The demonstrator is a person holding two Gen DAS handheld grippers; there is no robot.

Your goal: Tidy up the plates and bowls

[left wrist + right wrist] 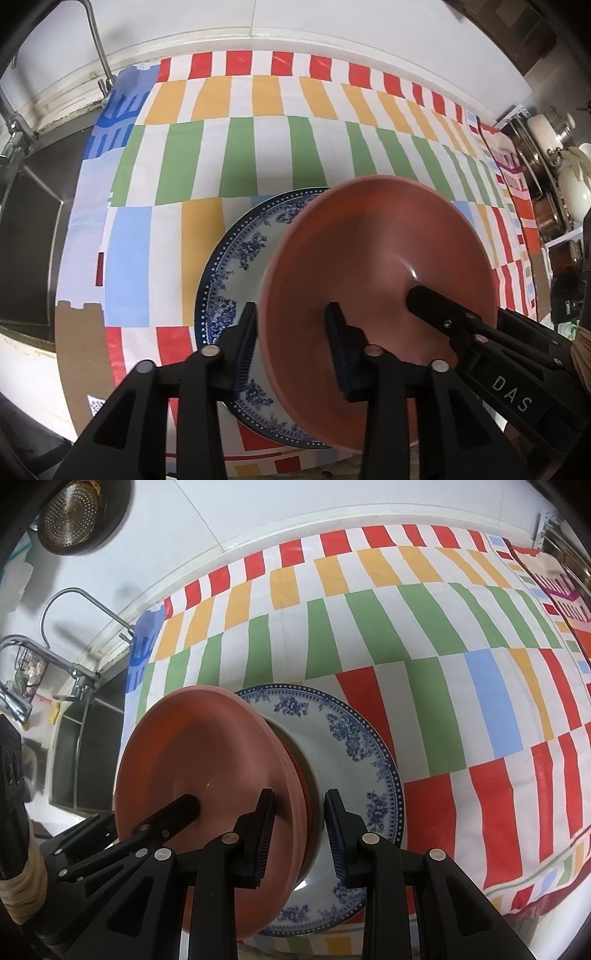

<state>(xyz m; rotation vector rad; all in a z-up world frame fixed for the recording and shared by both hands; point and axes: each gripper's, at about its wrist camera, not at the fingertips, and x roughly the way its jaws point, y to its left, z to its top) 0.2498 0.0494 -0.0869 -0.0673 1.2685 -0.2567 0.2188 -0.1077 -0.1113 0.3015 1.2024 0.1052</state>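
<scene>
Striped multicolour tablecloth (pixel 258 155) filled the frame. Blue-and-white floral ceramic plate (pixel 354 746) lay flat at lower centre. Terracotta-pink round bowl (pixel 369 258) sat over the plate, tilted. Left gripper (pixel 291 332) and right gripper (pixel 299 819) each straddled its rim, jaws parted, not visibly clamping.

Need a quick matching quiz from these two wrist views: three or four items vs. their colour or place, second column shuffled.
Items:
1. bowl
2. plate
3. tablecloth
4. sink

Descriptions:
A. blue floral rim, lying on the cloth
B. dark steel basin left of the cloth
C. terracotta pink, its rim between both grippers' fingers
D. red, orange, green and blue blocks

Pairs: 1-C, 2-A, 3-D, 4-B
</scene>
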